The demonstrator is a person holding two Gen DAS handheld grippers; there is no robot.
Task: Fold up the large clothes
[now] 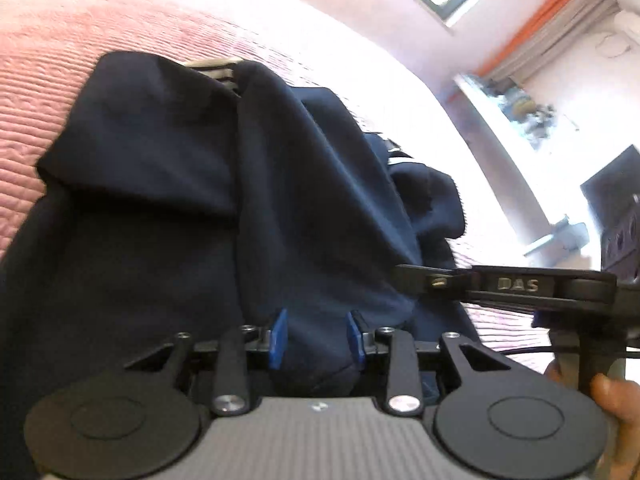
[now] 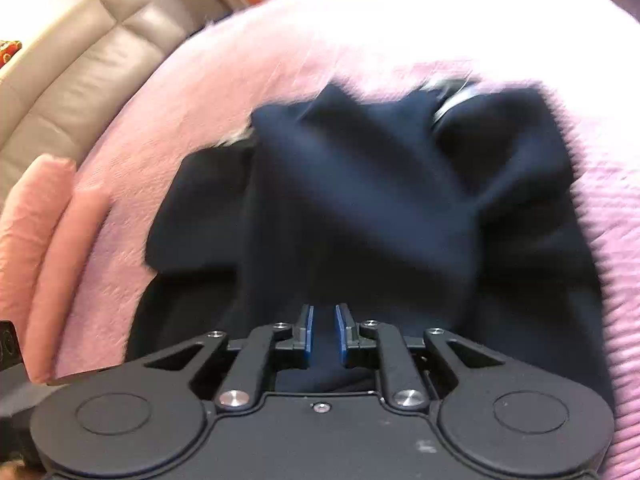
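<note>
A large dark navy garment (image 1: 180,200) lies crumpled on a pink bedspread (image 1: 60,80), with a striped trim (image 1: 218,70) at its far edge. My left gripper (image 1: 316,320) has a bunched fold of this cloth pinched between its blue pads (image 1: 279,334). My right gripper (image 2: 324,312) is nearly closed, with a thin layer of the same garment (image 2: 360,200) between its pads. From the left wrist view the right gripper (image 1: 412,274) shows side-on at the right, its tip against the cloth. The near hem is hidden under both grippers.
The pink bedspread (image 2: 280,40) surrounds the garment on all sides. Pink pillows (image 2: 40,240) and a grey padded headboard (image 2: 80,68) lie to the left. A hand (image 1: 616,400) grips the right tool. A dark cabinet (image 1: 616,200) stands beyond the bed.
</note>
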